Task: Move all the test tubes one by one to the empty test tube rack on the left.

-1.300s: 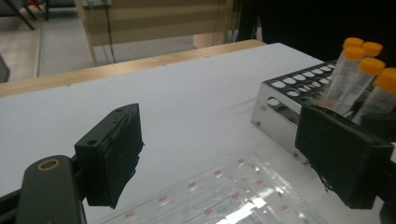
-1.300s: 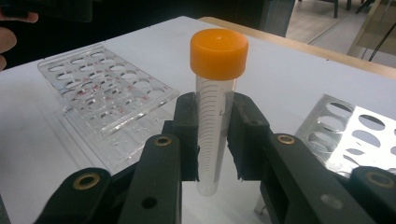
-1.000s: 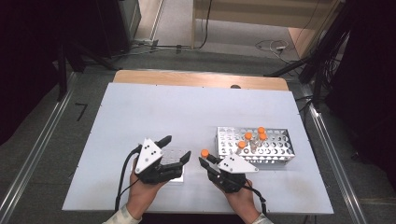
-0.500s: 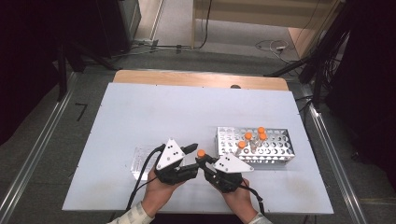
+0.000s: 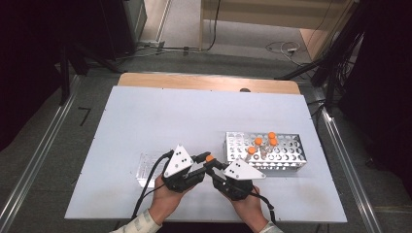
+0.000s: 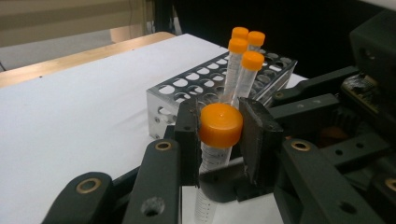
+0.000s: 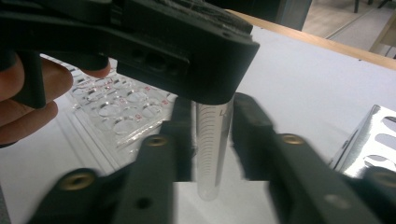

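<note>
Moved inward, left gripper (image 6: 218, 140) now clamps the tube's orange cap (image 6: 220, 125); right gripper (image 7: 211, 140) grips its body above white tabletop (image 5: 160, 116).

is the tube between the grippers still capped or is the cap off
Capped. In the left gripper view the orange cap sits on top of the clear tube, with the left gripper closed around it.

Orange cap (image 6: 220, 124) on the clear graduated tube (image 7: 212, 149), black jaws either side. Four more orange-capped tubes (image 6: 246, 60) in the silver perforated rack (image 5: 286, 156). White table (image 5: 184, 121), wood-toned far edge. Clear plastic tray (image 7: 116, 109) with red markings.
</note>
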